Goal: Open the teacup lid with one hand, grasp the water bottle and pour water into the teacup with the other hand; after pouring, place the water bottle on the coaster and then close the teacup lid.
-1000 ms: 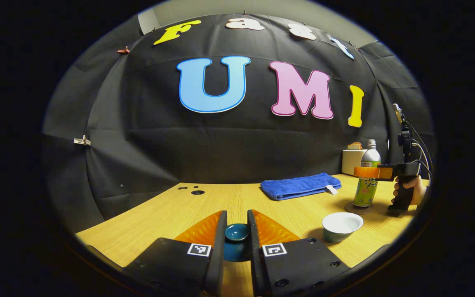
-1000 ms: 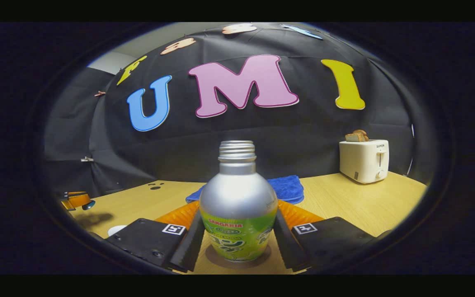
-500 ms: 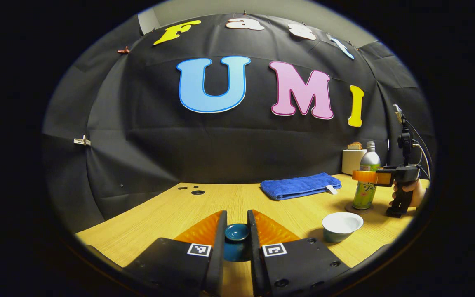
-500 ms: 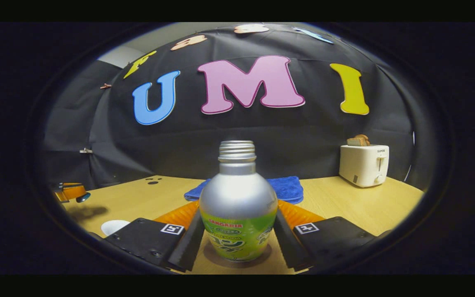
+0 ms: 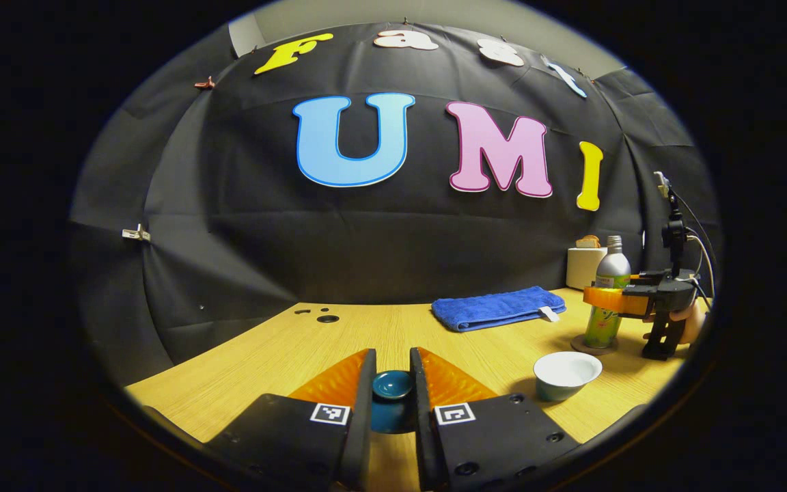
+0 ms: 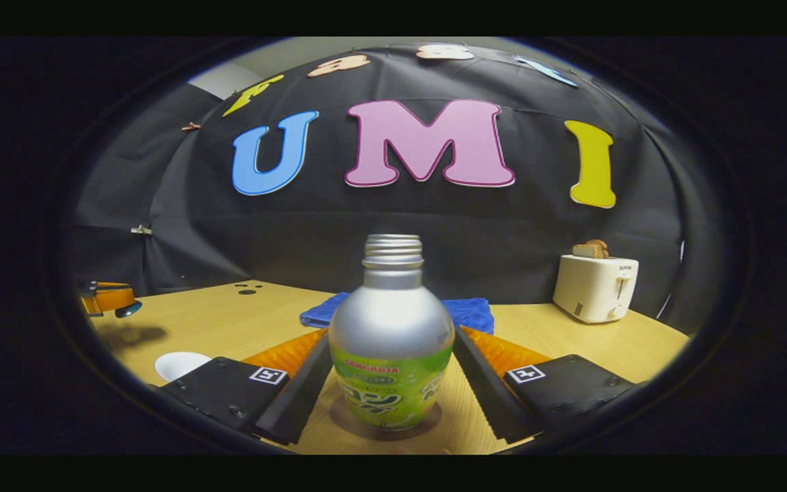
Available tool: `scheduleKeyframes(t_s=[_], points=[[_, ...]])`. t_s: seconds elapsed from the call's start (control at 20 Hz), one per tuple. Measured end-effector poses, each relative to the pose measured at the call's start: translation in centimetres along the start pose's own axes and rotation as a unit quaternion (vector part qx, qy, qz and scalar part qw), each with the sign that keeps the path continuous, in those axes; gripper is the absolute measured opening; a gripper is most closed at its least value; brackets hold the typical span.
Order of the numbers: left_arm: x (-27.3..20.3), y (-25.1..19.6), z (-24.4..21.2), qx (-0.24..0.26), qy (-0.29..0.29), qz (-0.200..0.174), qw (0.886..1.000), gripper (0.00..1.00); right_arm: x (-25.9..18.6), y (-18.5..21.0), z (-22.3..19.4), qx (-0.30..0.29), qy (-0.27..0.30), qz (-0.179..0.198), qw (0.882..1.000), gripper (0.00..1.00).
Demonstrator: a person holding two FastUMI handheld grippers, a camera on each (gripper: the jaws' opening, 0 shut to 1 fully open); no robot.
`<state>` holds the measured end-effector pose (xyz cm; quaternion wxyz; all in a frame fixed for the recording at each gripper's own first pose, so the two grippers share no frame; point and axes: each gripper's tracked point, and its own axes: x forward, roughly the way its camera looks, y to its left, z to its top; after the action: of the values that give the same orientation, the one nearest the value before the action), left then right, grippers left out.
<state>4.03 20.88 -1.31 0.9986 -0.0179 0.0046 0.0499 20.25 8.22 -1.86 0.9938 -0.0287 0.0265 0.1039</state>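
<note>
In the left gripper view, the left gripper [image 5: 392, 389] is pinching the dark blue teacup lid [image 5: 393, 385] between its two fingers, both pressing on it, nearest of all and above the wooden table [image 5: 284, 355]. The lid is sitting with its hollow side up, and nothing is showing in it. A little farther and to the right, one teacup [image 5: 566, 374] is standing uncovered on the table; its inside is looking pale, and whether water is lying in it I cannot tell.

Beyond the cup, the one water bottle [image 5: 609, 292] is standing upright on a dark round coaster [image 5: 594, 344], its cap off and its threaded neck bare. The right gripper [image 5: 602, 298] is reaching to the bottle from the right, with a hand [image 5: 682, 322] wrapped around its grip. In the right gripper view the bottle [image 6: 391, 345] is standing between that gripper's [image 6: 391, 379] spread fingers; gaps are showing on both sides, so they are not pressing on it, and the coaster [image 6: 385, 425] is showing under its base. At the left edge of that view the left gripper [image 6: 110, 299] is hanging above the table with the lid [image 6: 128, 309], and the teacup's rim [image 6: 182, 365] is peeking out nearer by.

Farther back, one folded blue towel [image 5: 497, 307] is lying on the table. At the far right, one white toaster [image 6: 595, 288] is standing with toast [image 6: 589, 249] sticking out of its top; how many slices I cannot tell.
</note>
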Motion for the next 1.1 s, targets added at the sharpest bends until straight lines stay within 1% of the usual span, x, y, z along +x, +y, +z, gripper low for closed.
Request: scheduleKeyframes(t_s=[0.2, 0.45, 0.55, 0.6, 0.65, 0.75, 0.8, 0.85, 0.9, 0.95, 1.1], points=[[0.0, 0.0, 0.0, 0.0, 0.0, 0.0, 1.0, 0.33, -2.0, -0.3, -0.5, -0.022, 0.014, -0.016, 1.0, 0.99], [-0.2, 0.2, 0.0, -0.001, 0.001, 0.006, 1.0, 0.33, -5.1, -1.2, -0.8, 0.006, 0.017, -0.028, 0.999, 0.98], [-0.4, -0.1, 0.0, -0.001, 0.001, 0.006, 1.0, 0.31, -6.5, -1.7, -0.4, 0.002, 0.007, -0.036, 0.999, 0.98], [-0.4, -0.5, 0.0, -0.001, 0.001, -0.003, 1.0, 0.31, -7.3, -1.8, 0.0, 0.001, 0.002, -0.037, 0.999, 0.98], [-0.4, -1.3, 0.2, 0.0, 0.0, -0.021, 1.0, 0.33, -8.3, -1.6, 0.5, 0.001, -0.003, -0.037, 0.999, 0.99], [-0.6, -3.2, 0.3, 0.003, -0.002, -0.059, 0.998, 0.31, -10.2, -1.0, 1.4, -0.006, -0.015, -0.027, 1.0, 0.98], [-0.4, -3.2, 0.2, 0.006, -0.001, -0.064, 0.998, 0.32, -11.1, -0.9, 1.8, -0.018, -0.025, -0.024, 0.999, 0.98], [-0.3, -3.4, 0.2, 0.004, -0.001, -0.064, 0.998, 0.33, -11.1, 0.0, 2.7, -0.032, -0.035, -0.024, 0.999, 0.98], [-0.2, -3.8, 0.2, -0.002, 0.0, -0.066, 0.998, 0.31, -11.7, 0.0, 2.8, -0.039, -0.041, -0.023, 0.998, 0.98], [-0.2, -4.5, 0.2, 0.0, 0.002, -0.072, 0.997, 0.33, -12.3, 0.3, 2.5, -0.04, -0.039, -0.02, 0.998, 0.98], [0.1, -8.3, 0.0, -0.003, 0.015, -0.115, 0.993, 0.31, -13.5, 1.0, 1.4, -0.012, -0.028, -0.008, 1.0, 0.98]])
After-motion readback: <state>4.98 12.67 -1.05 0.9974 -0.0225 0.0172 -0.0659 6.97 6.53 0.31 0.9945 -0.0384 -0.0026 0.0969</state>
